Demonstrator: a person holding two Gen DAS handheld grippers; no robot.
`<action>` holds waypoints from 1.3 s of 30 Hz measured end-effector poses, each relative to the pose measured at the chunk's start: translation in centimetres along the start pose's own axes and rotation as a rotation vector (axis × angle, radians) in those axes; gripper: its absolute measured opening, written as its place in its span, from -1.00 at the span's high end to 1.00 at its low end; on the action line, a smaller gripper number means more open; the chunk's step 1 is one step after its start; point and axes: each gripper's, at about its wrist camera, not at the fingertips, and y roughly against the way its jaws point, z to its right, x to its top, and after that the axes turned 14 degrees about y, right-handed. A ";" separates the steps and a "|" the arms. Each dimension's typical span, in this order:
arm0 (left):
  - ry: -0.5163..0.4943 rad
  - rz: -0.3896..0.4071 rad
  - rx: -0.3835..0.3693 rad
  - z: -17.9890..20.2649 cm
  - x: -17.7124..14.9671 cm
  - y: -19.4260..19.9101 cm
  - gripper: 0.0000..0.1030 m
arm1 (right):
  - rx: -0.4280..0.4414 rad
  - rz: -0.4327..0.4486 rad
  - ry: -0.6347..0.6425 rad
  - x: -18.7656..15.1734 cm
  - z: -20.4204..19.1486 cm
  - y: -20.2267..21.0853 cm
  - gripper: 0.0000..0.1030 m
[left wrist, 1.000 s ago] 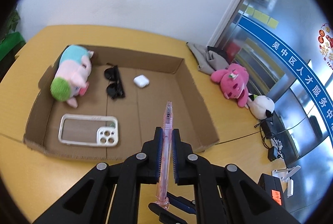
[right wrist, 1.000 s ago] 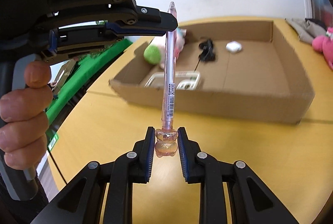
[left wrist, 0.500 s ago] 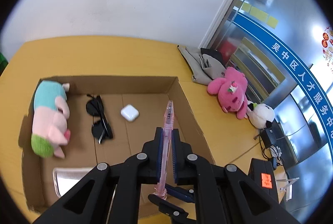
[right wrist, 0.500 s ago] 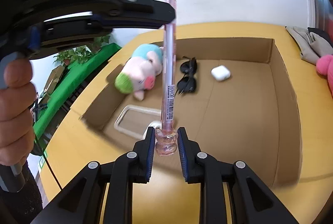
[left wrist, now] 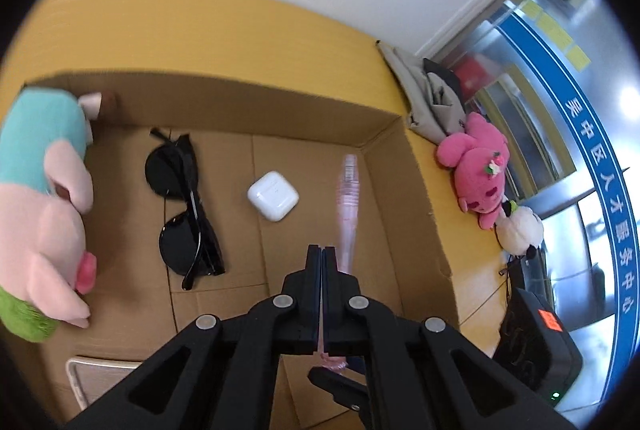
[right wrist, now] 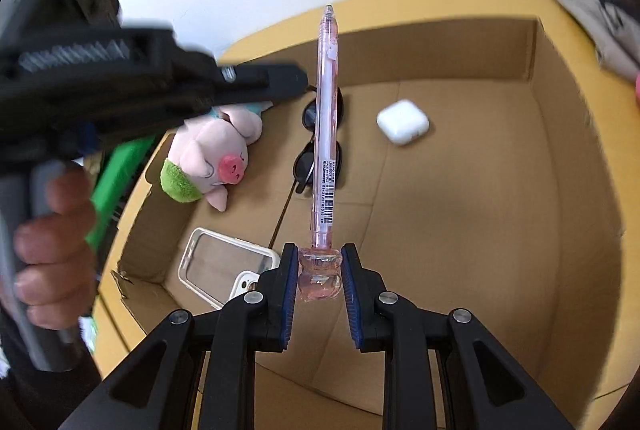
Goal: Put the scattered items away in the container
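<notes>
Left wrist view: your left tool (left wrist: 322,270), pressed together on nothing, has the pink translucent pen (left wrist: 347,206) just at its 1 o'clock, over the cardboard box (left wrist: 424,206).

Right wrist view: your right tool (right wrist: 319,272) pinches the pen's (right wrist: 326,134) glossy bear-shaped cap, long axis toward 12 o'clock.

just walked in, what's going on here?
A person is tidying items into a cardboard box. The right gripper holds a pink pen by its bear-shaped cap, above the box. The left gripper is shut with nothing between its fingers; the pen sits just beside them. Already in the box: a pig plush, sunglasses, a white earbud case and a phone case. A pink plush lies outside on the table.
</notes>
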 end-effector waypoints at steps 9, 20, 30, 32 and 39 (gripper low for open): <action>-0.024 -0.010 -0.066 0.2 0.0 -1.4 0.07 | -0.011 -0.049 -0.007 -0.7 0.1 -0.9 0.54; -0.177 -0.024 -0.166 3.0 -1.1 -1.1 -0.11 | -0.018 -0.095 -0.021 -0.9 1.4 -0.7 0.54; -0.166 0.027 -0.209 1.4 -0.8 0.7 -0.11 | -0.012 -0.102 -0.040 -0.9 2.5 -0.8 0.54; -0.188 0.037 -0.238 1.3 -1.1 1.3 -0.11 | -0.008 -0.109 -0.038 -0.8 2.5 -1.0 0.54; -0.200 -0.029 -0.135 1.1 -1.3 -1.4 -0.11 | 0.009 -0.106 -0.035 -0.7 2.2 -1.3 0.56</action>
